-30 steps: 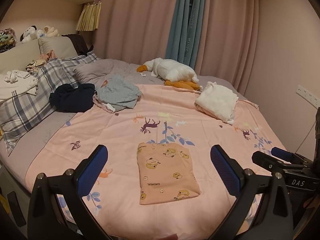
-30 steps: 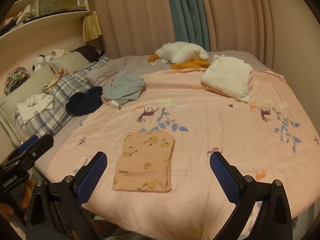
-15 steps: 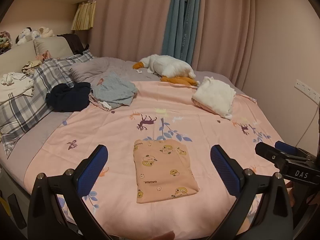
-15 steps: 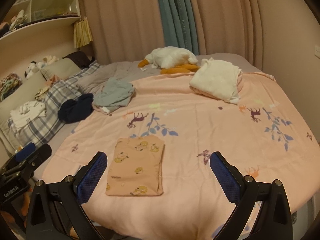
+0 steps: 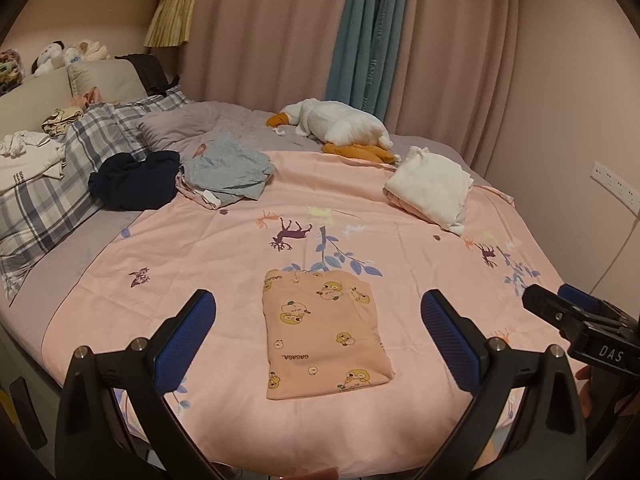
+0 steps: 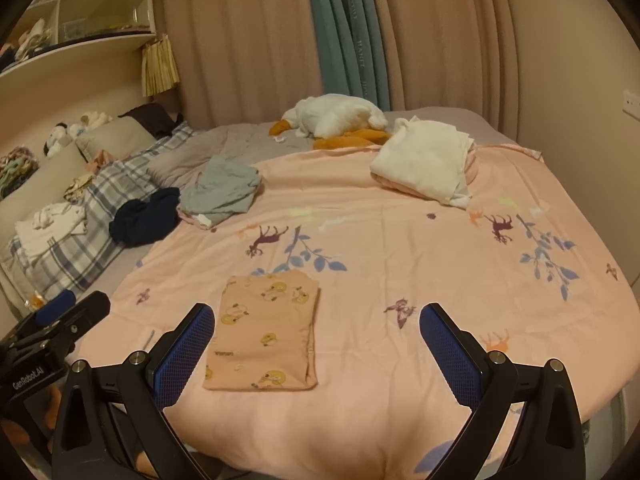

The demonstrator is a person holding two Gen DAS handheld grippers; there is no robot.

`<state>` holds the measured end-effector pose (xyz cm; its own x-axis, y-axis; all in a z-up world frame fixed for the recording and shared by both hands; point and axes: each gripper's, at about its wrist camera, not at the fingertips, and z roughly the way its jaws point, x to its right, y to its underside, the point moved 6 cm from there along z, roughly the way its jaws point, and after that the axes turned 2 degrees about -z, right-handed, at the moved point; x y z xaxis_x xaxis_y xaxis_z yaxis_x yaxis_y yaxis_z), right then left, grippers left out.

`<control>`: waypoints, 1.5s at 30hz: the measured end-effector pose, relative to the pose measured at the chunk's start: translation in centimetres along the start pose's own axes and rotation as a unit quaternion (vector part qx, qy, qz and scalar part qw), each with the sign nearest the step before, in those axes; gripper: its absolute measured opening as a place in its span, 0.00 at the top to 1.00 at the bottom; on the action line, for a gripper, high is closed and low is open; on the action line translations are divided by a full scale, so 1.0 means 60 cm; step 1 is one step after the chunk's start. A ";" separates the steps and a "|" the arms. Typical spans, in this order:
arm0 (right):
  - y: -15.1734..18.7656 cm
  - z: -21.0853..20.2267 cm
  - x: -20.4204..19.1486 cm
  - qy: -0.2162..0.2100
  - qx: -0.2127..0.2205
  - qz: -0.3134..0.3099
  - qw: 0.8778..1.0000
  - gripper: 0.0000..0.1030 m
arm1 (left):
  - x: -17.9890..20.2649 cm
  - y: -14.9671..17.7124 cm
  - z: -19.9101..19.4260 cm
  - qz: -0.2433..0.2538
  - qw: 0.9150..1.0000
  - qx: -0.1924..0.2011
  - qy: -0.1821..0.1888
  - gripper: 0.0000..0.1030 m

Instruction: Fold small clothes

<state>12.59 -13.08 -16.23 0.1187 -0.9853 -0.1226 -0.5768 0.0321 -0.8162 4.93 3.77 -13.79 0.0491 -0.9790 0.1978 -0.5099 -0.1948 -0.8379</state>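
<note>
A small peach garment with yellow duck prints lies folded into a flat rectangle on the pink bedspread near the bed's front edge. My left gripper hovers open in front of it, nothing between its blue pads. My right gripper is open and empty too, with the garment under its left finger side. A crumpled grey-blue garment and a dark navy one lie unfolded at the back left. A folded white garment rests at the back right.
A white goose plush lies by the curtains. Plaid pillows with small clothes on them line the left side. A wall with a socket strip runs along the right. Shelves hang at upper left.
Both grippers have drawn back and shifted a little; the folded peach garment stays flat on the bedspread. Both stay open and empty.
</note>
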 end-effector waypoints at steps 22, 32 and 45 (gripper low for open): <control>0.001 0.002 0.000 0.001 -0.006 -0.018 1.000 0.01 | 0.002 0.000 0.003 0.005 1.000 -0.002 -0.014 0.00; 0.004 0.005 -0.006 0.002 -0.010 -0.020 1.000 0.01 | 0.002 0.005 0.005 0.008 1.000 -0.003 -0.017 0.00; 0.007 0.013 -0.010 0.004 -0.015 -0.025 1.000 0.01 | -0.001 0.008 0.010 0.009 1.000 -0.008 -0.012 0.00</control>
<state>12.91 -12.32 -16.93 0.1408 -0.9870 -0.0772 -0.5948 -0.0220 -0.8036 5.19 3.71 -14.51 0.0606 -0.9837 0.1695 -0.5240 -0.1759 -0.8334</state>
